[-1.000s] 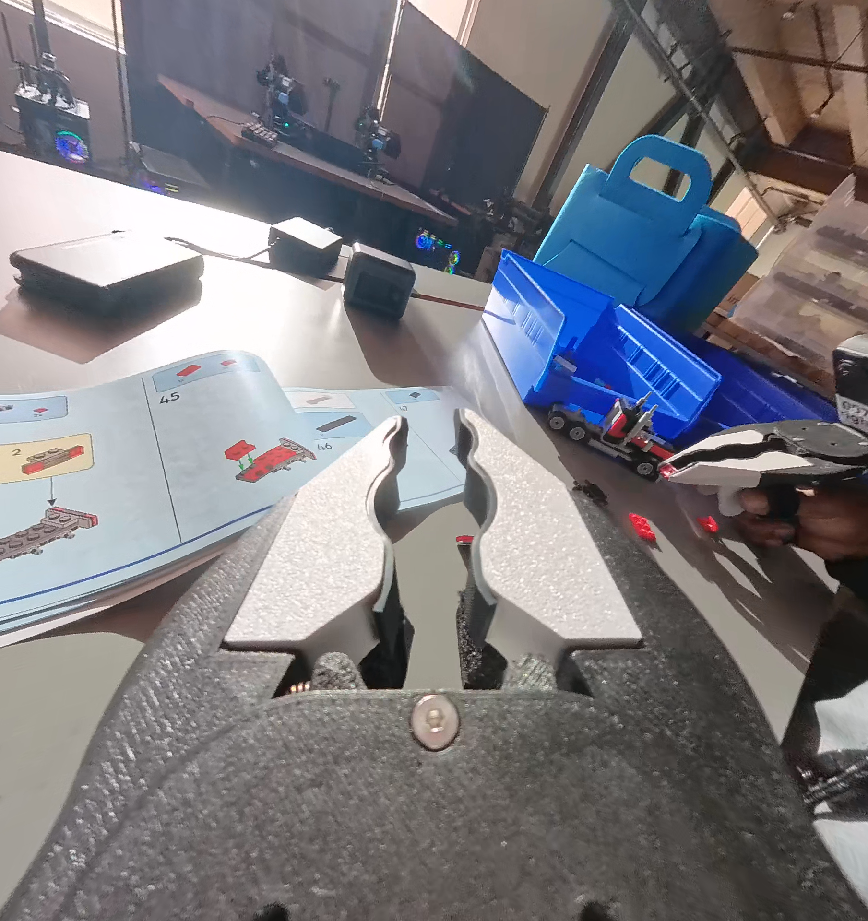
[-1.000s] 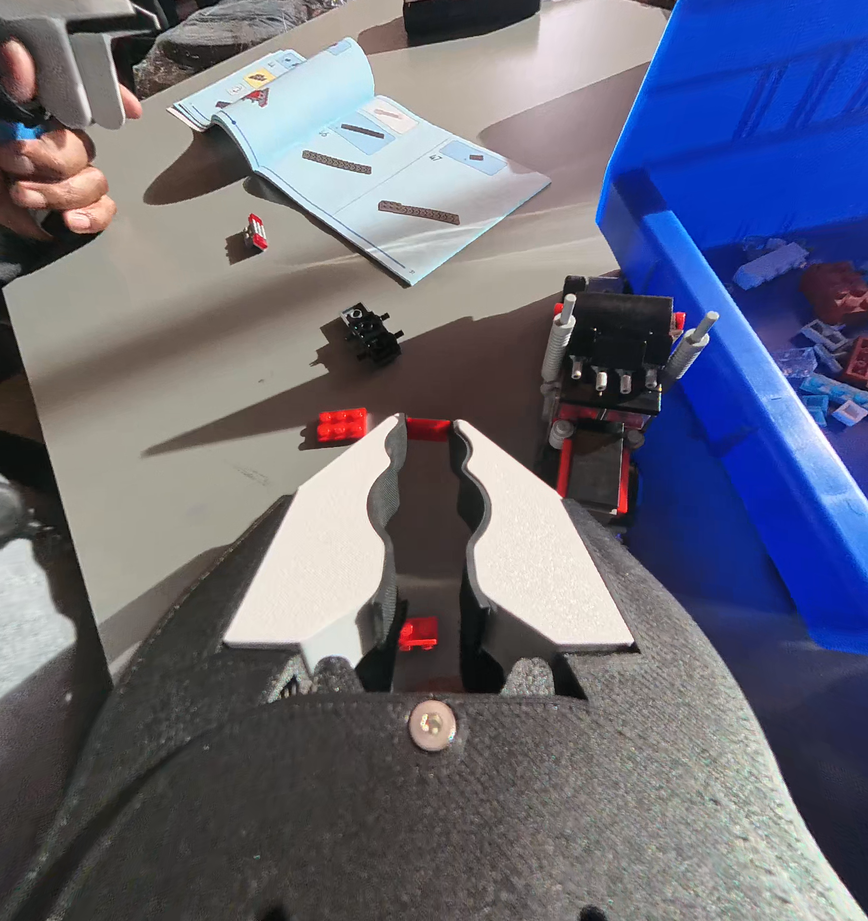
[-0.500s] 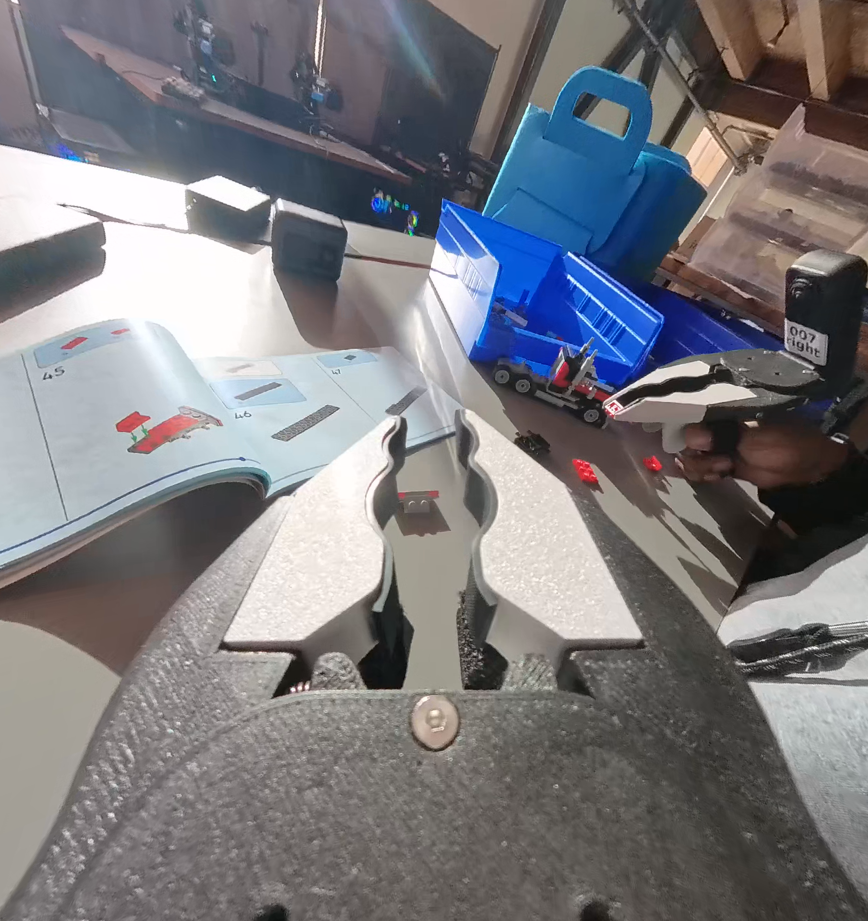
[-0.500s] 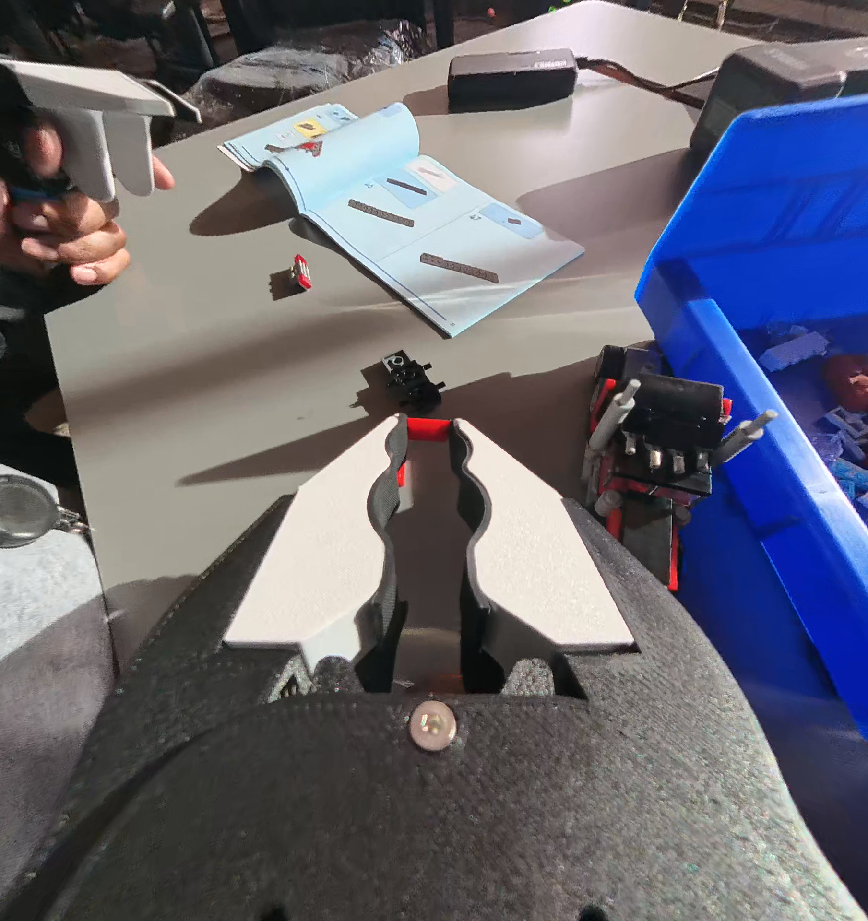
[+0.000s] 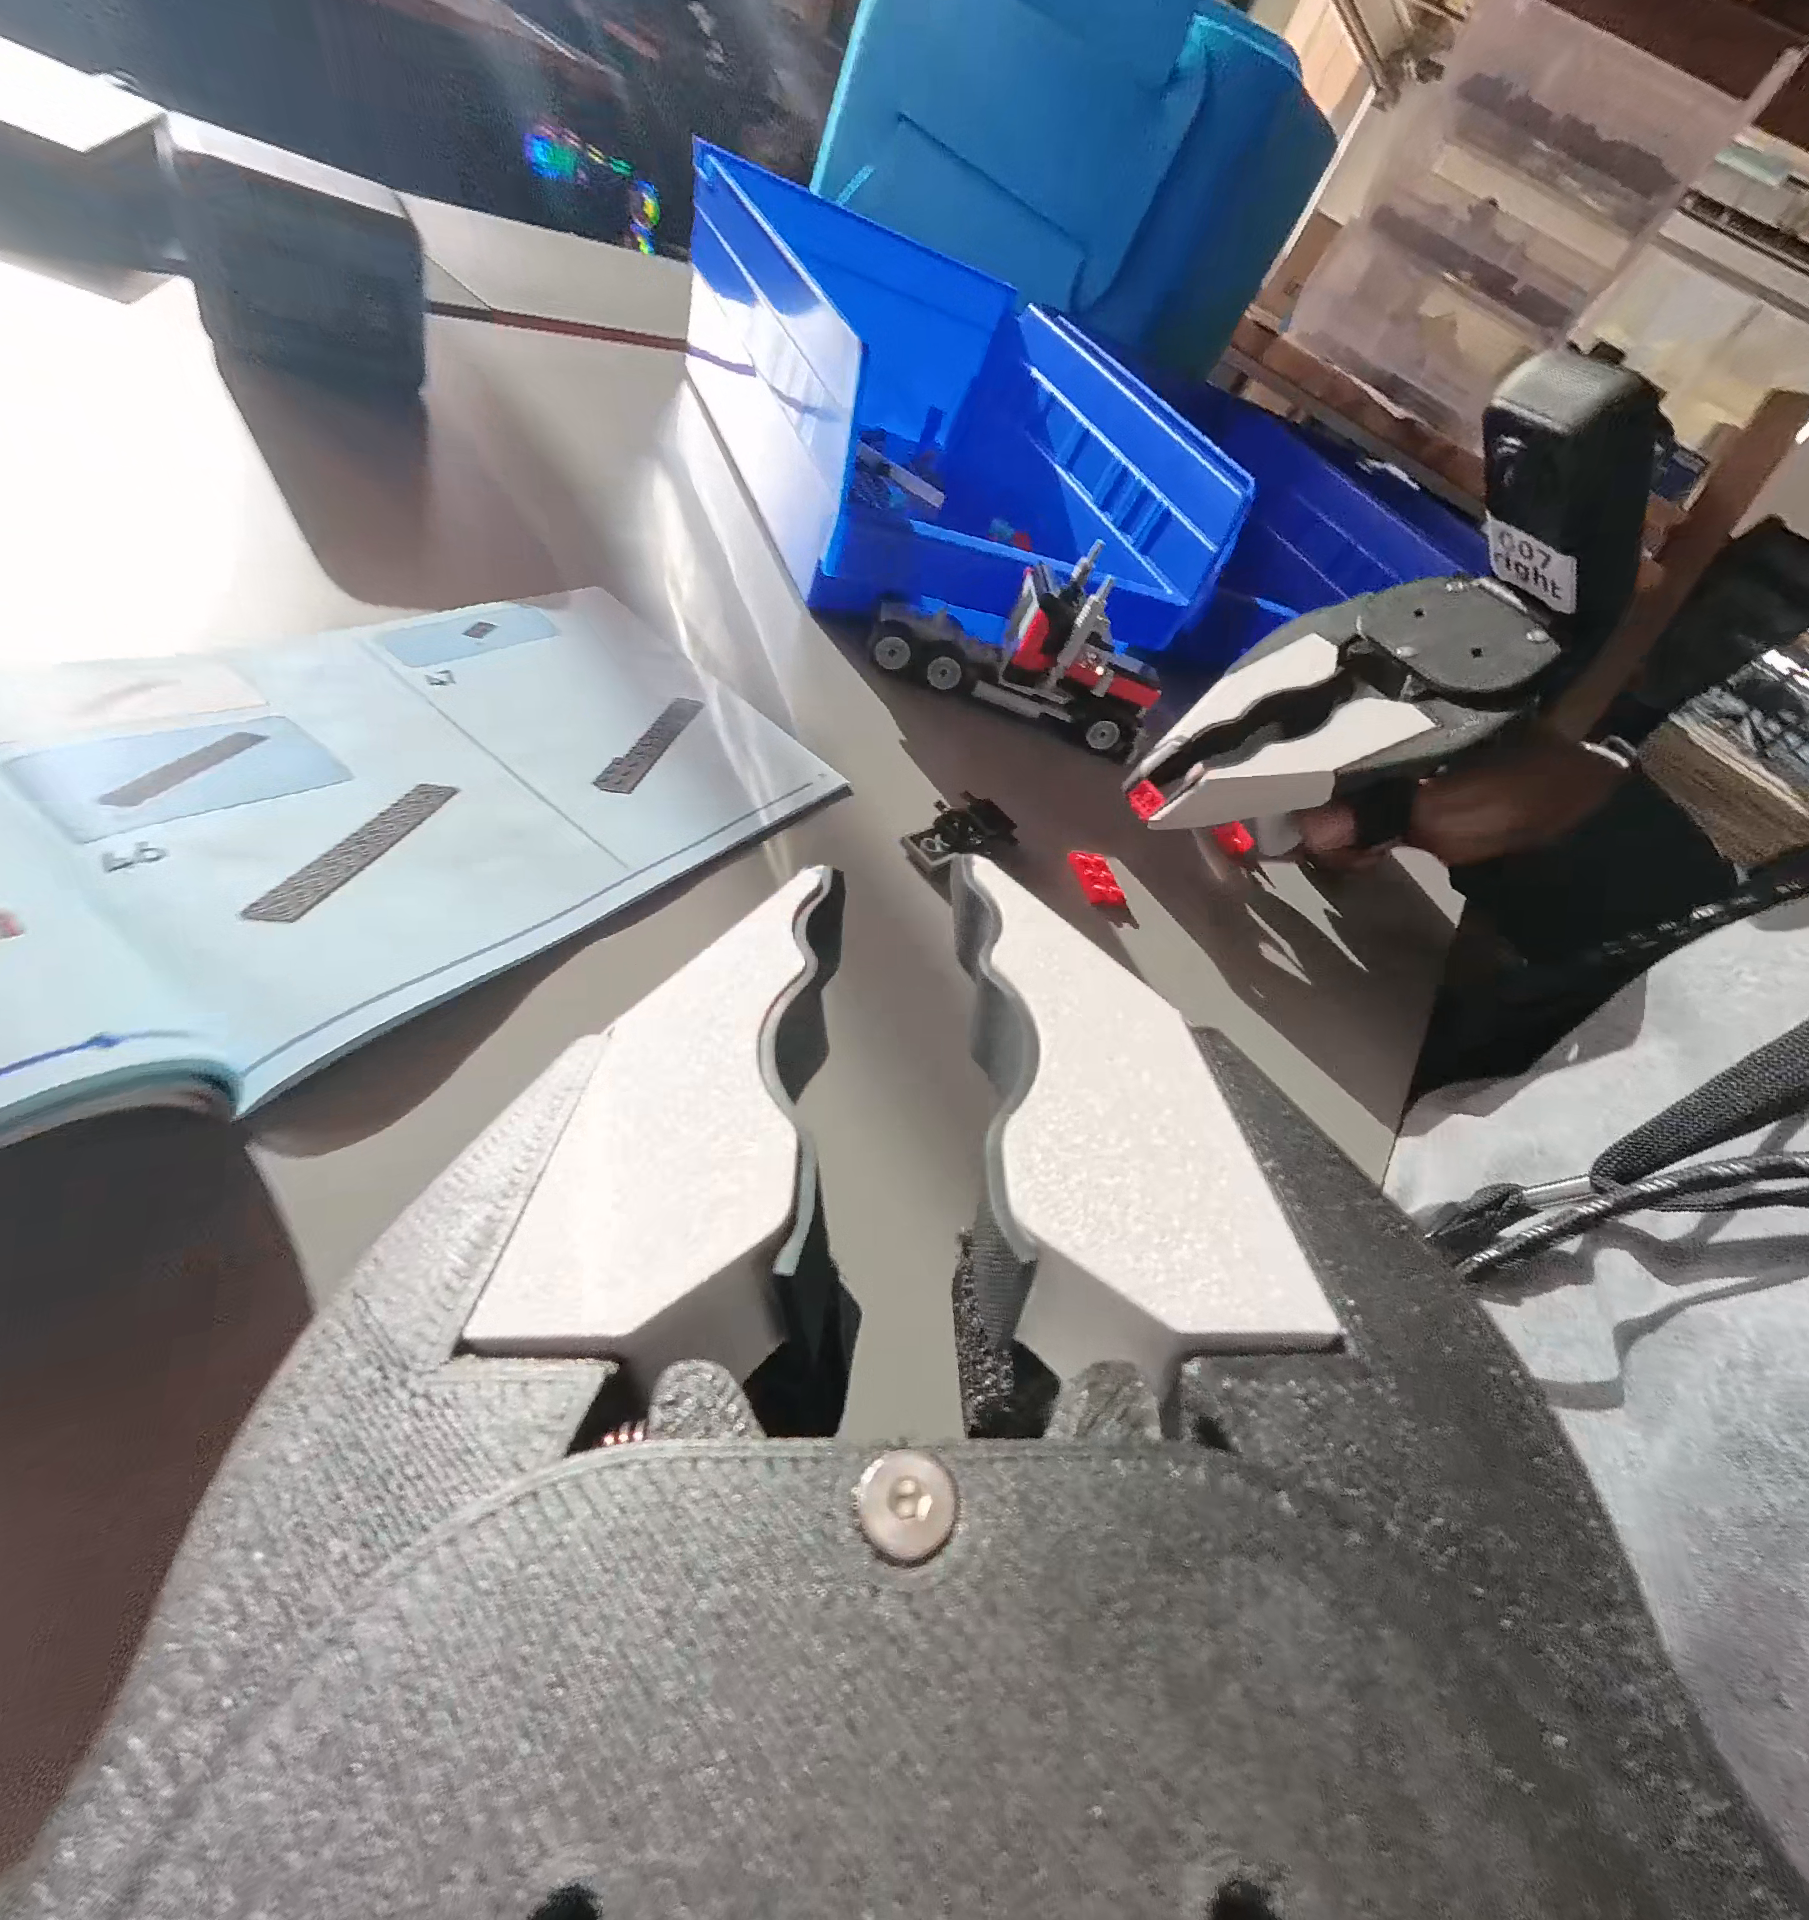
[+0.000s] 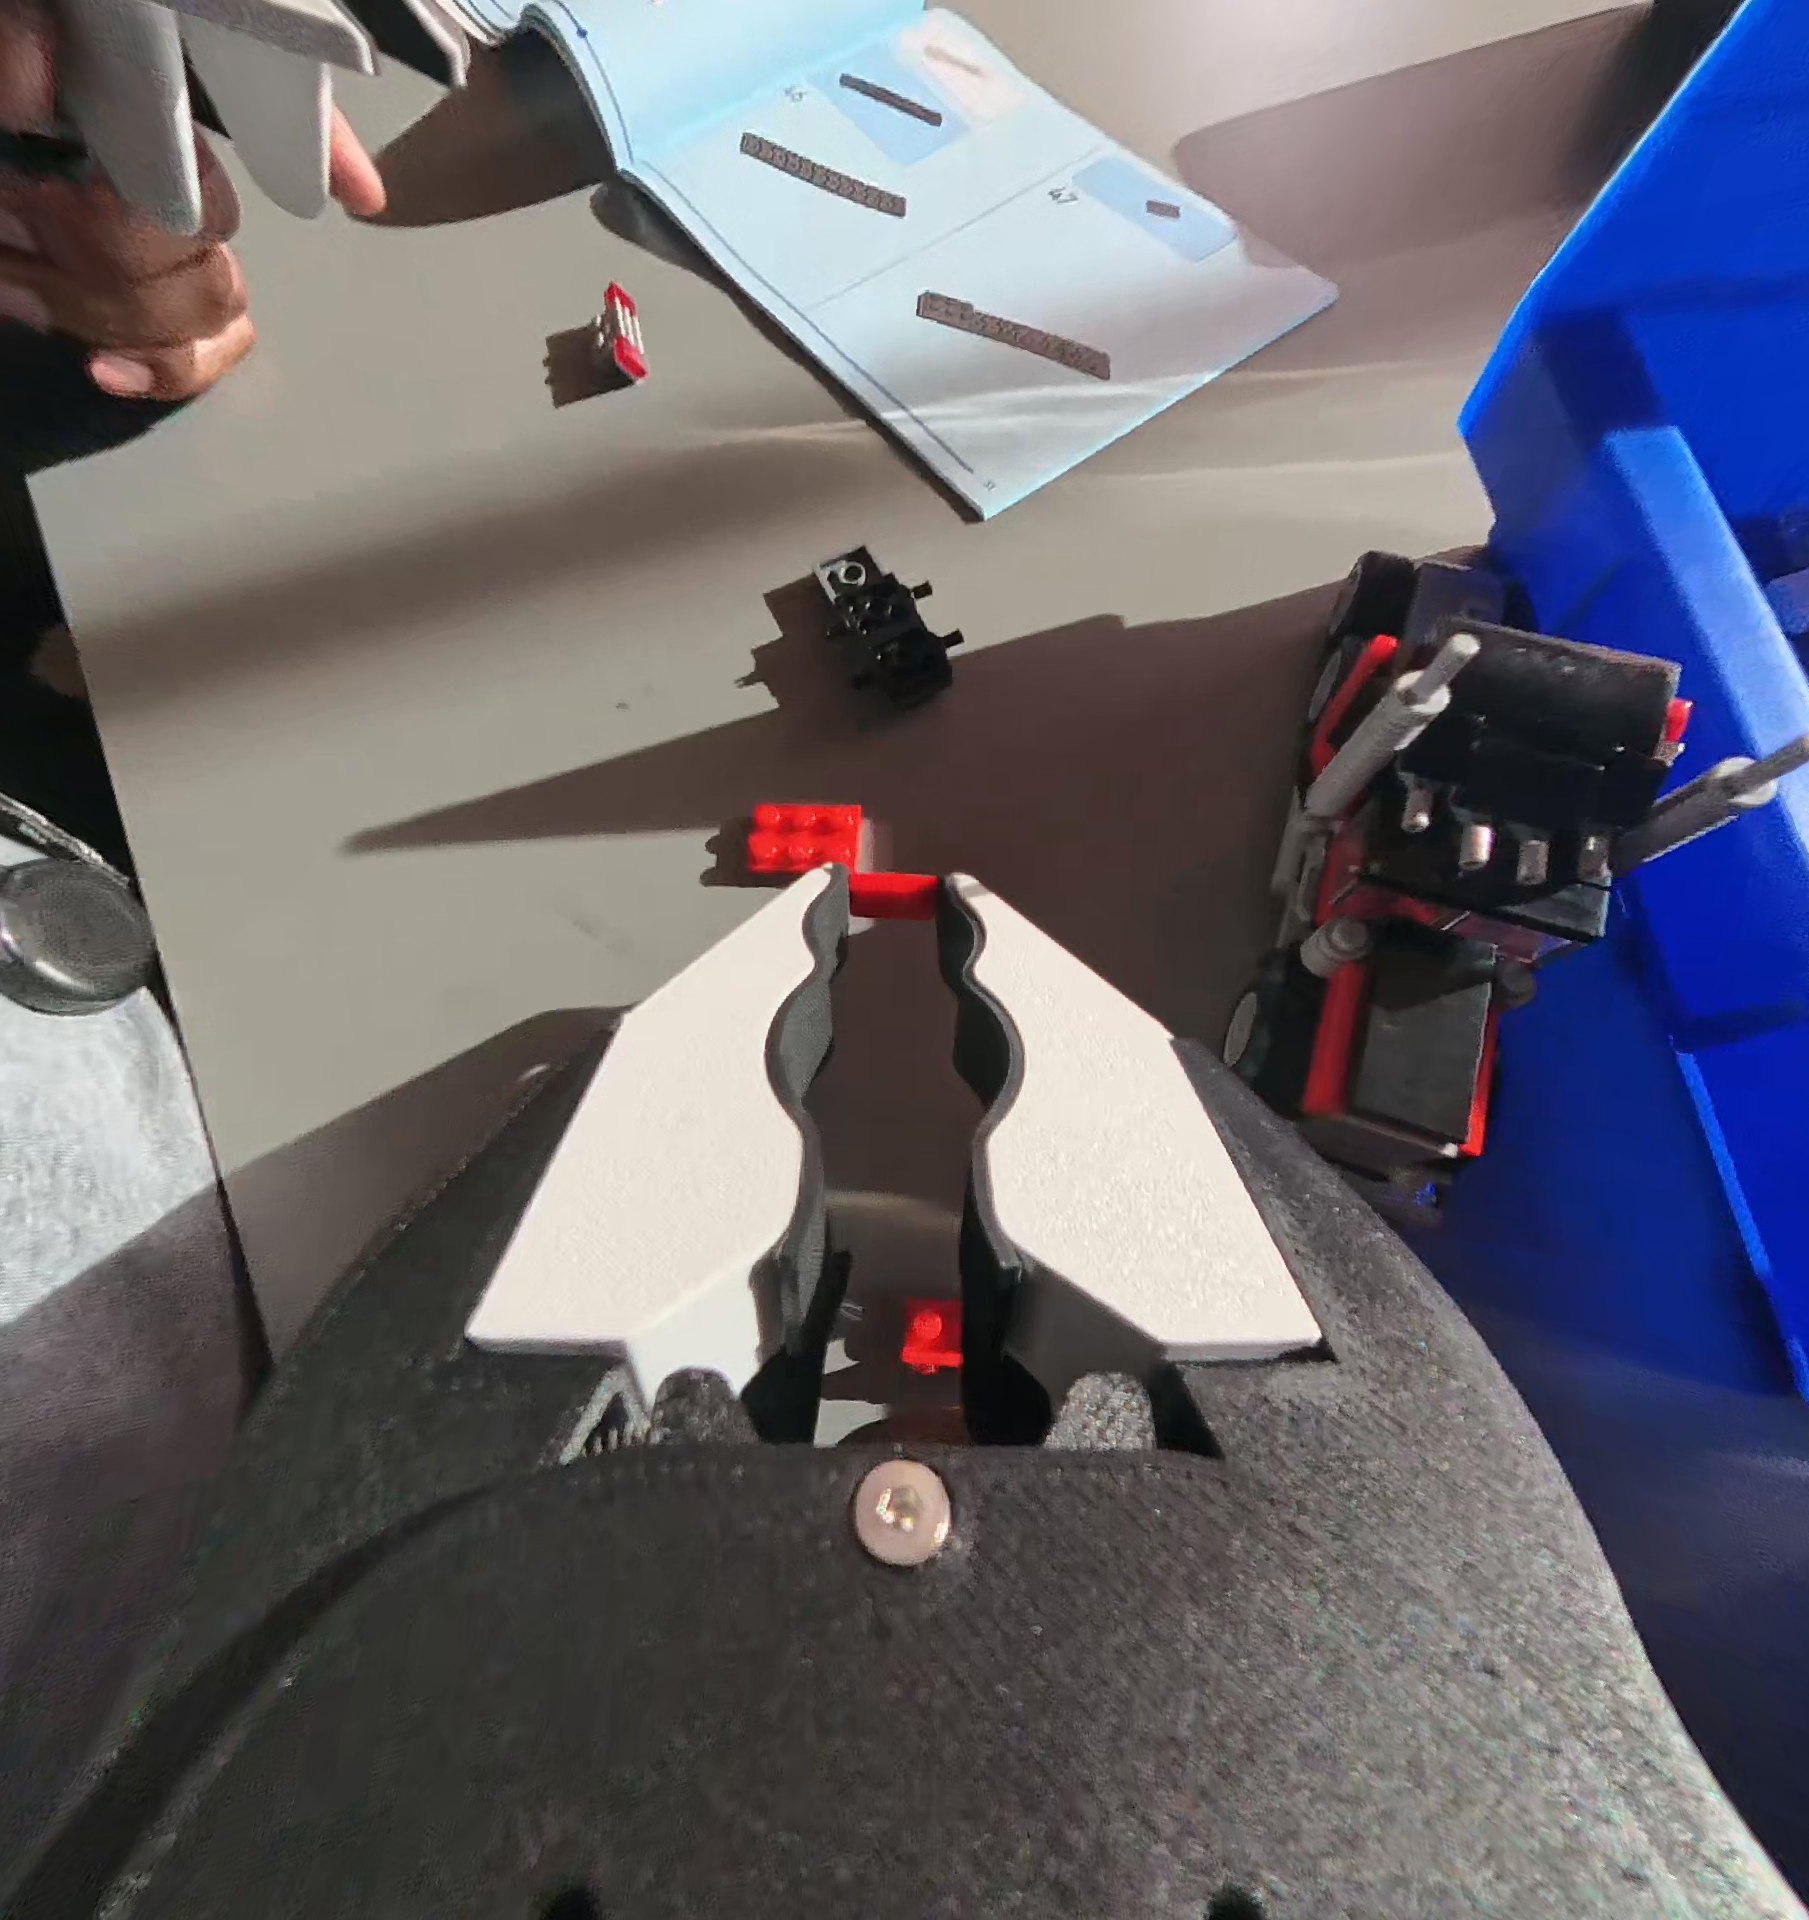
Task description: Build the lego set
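Note:
My right gripper (image 6: 892, 896) is shut on a small red plate (image 6: 892, 894) and holds it just beside a red brick (image 6: 804, 836) on the grey table. It also shows in the left wrist view (image 5: 1149, 802), low over the table. My left gripper (image 5: 895, 885) is open and empty, pointing at a small black piece (image 5: 957, 831) and the red brick (image 5: 1095, 873). The black and red truck (image 6: 1451, 883) stands against the blue bin (image 6: 1710, 520). Another small red piece (image 6: 931, 1330) lies on the table under my right gripper.
The open instruction booklet (image 5: 360, 779) lies left of the loose pieces. A small red and grey piece (image 6: 619, 332) sits near the hand (image 6: 100, 281) holding the left gripper. The bin (image 5: 931, 416) holds loose bricks. A black box (image 5: 297, 281) stands behind. The table's edge (image 5: 1399, 1091) runs at right. Left tips to right tips: about 20 cm.
My left gripper swung right, away from the booklet and toward the loose pieces. My right gripper, still holding the red plate, lifted and came back down beside the red brick.

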### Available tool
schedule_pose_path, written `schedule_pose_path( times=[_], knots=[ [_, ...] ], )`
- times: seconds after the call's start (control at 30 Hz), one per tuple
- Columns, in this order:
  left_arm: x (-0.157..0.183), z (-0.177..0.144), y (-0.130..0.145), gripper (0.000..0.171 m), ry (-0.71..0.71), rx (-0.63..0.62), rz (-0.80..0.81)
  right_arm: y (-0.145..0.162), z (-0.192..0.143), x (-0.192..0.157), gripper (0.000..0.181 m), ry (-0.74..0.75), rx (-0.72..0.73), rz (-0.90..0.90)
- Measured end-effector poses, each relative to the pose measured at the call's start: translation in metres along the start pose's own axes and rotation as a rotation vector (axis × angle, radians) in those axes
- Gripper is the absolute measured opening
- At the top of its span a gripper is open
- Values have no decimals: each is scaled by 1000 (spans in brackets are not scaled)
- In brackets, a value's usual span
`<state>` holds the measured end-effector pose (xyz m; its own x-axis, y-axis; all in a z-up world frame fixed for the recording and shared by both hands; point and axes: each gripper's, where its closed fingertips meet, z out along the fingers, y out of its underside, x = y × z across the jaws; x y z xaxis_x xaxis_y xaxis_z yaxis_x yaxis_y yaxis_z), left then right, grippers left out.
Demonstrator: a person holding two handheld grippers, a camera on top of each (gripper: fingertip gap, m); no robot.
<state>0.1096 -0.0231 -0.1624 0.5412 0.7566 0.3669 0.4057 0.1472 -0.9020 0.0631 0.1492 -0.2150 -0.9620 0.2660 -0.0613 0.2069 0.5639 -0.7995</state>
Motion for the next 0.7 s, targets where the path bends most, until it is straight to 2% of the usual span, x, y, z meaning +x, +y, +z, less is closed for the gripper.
schedule_pose_path(
  times=[0.33, 0.43, 0.57, 0.7],
  knots=[
    [28, 45, 10, 23, 133, -127, 54, 13, 14, -1, 21, -14, -127, -9],
    [29, 47, 13, 23, 125, -142, 64, 11, 12, -1, 32, -27, -116, -2],
    [29, 45, 11, 23, 119, -125, 61, -10, 6, -2, 35, -64, -20, -10],
    [33, 47, 8, 23, 142, -102, 43, -32, 21, -1, 34, -57, -26, -101]
  ],
)
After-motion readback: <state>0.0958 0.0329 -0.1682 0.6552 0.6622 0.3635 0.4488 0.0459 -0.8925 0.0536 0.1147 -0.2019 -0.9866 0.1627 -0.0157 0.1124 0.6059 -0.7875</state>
